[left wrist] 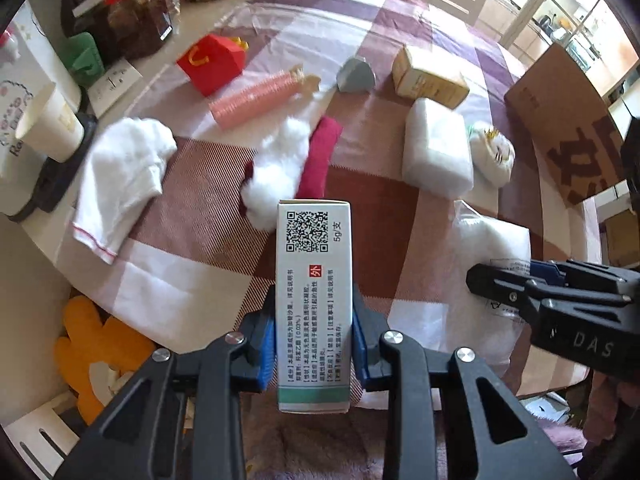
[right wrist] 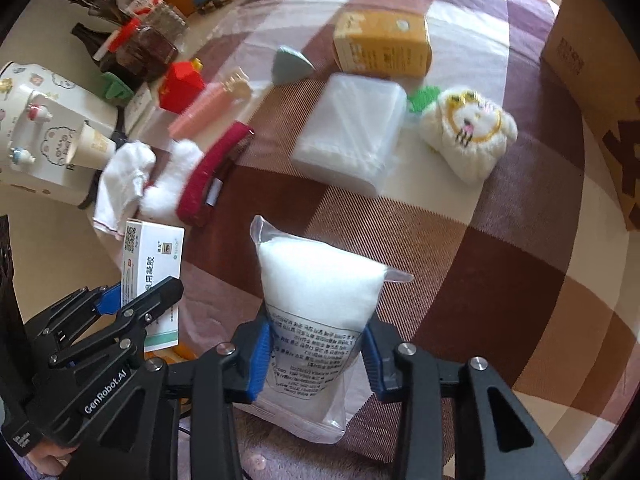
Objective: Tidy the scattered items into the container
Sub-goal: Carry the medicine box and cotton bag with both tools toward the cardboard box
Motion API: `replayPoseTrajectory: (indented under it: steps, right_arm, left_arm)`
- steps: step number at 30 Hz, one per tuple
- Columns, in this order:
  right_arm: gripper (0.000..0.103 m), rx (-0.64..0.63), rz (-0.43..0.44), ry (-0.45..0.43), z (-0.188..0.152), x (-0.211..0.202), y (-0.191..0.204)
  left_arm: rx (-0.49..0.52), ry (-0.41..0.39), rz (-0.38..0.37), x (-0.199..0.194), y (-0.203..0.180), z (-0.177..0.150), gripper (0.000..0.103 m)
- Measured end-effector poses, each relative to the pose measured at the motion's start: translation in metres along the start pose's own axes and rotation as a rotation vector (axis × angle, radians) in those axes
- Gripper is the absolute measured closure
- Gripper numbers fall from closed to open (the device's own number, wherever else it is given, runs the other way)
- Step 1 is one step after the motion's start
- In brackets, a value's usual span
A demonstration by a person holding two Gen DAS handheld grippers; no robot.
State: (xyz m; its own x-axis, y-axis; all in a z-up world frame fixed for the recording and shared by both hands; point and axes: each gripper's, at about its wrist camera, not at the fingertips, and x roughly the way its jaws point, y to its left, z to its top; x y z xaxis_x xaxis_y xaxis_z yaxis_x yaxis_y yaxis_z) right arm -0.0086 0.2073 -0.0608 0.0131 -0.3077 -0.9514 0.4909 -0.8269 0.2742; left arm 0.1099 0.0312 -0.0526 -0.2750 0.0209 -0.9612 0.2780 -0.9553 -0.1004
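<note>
Your two wrist cameras look steeply down, close over the table point(left wrist: 400, 184); both share its scattered middle.

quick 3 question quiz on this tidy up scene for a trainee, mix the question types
1. True or false: the left gripper is shut on the white medicine box.
2. What does the right gripper hold? A) the red toy house B) the clear bag of white filling C) the paper cup
3. Fill in: the cardboard box stands at the table's far ___ side in both views.

Key: 1 true; 2 B; 3 right
</note>
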Motion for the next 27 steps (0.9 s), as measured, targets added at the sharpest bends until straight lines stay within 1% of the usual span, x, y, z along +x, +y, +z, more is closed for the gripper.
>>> replayPoseTrajectory:
  steps: [1, 3, 5, 7, 12, 19, 27]
  right_arm:
    - [0.064, -0.008, 0.002, -0.008, -0.001, -0.006, 0.0]
    - [0.064, -0.023, 0.005, -0.029, 0.001, -0.015, 0.007]
    - [0.064, -0.033, 0.008, -0.046, 0.007, -0.018, 0.017]
    - [0.064, -0.034, 0.014, -0.063, 0.007, -0.028, 0.017]
    - [0.064, -0.038, 0.009, -0.109, 0.015, -0.044, 0.024]
    - [0.064, 0.008, -0.003, -0.162, 0.012, -0.066, 0.008]
    - [0.064, 0.106, -0.038, -0.221, 0.004, -0.086, -0.019]
  left_arm:
    - [-0.003, -0.001, 0.012, 0.004, -0.01, 0.015, 0.072]
    - [-0.007, -0.008, 0.028, 0.002, -0.008, 0.031, 0.072]
    - [-0.006, -0.016, 0.05, -0.004, -0.009, 0.037, 0.072]
    - [0.0, -0.03, 0.063, -0.011, -0.012, 0.041, 0.072]
    - [0.018, -0.045, 0.071, -0.016, -0.021, 0.05, 0.072]
    - [0.076, -0.064, 0.066, -0.024, -0.046, 0.061, 0.072]
    - [0.186, -0.079, 0.032, -0.027, -0.085, 0.079, 0.072]
